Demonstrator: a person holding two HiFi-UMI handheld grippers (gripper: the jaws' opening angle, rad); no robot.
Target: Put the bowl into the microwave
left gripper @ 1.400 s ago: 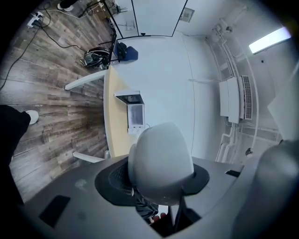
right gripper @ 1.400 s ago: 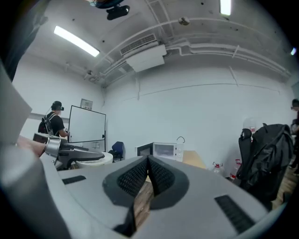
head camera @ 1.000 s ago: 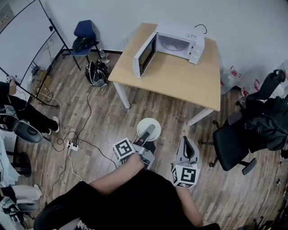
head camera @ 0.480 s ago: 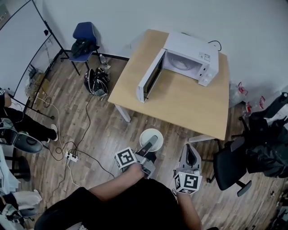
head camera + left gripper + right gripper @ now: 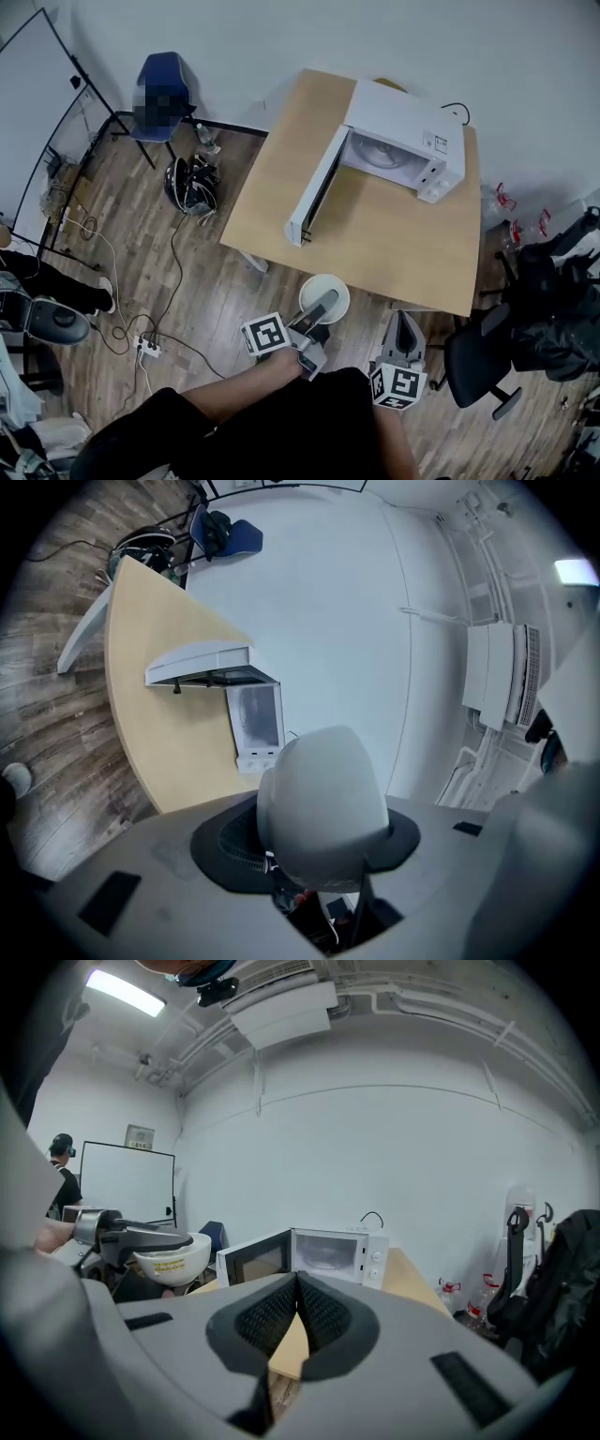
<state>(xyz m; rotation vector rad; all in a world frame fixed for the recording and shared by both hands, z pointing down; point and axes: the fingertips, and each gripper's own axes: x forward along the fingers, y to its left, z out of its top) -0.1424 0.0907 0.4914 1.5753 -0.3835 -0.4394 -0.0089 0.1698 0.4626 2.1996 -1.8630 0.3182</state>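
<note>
1. There are two grey tongs, each with one cube of square markers, and they are nearest to the person.
2. The right tongs (image 5: 298,1309) have the dark ribbed pads (image 5: 323,1321) pressed together. Nothing is between them and they touch nothing. They hang over the wooden floor (image 5: 216,291), beside the left ones and apart from them.
3. The left tongs (image 5: 323,302) are spread part of the way and pinch the one white round bowl (image 5: 314,283). The bowl sits between the two pads, with one jaw lying across its open top.
4. The bowl is upright in the air over the floor, just before the near edge of the table. It is well apart from the microwave and not inside it.
5. There is one light wooden table (image 5: 394,239), and its top carries only the microwave.
6. There is one white microwave (image 5: 403,117) at the far side of the table. Its single door (image 5: 314,192) stands wide open toward the left, and the inner chamber (image 5: 375,150) shows one round turntable.
7. There are two chairs: one black office chair (image 5: 473,352) at the right of the table, and one blue chair (image 5: 161,67) far at the left, near the wall.
</note>
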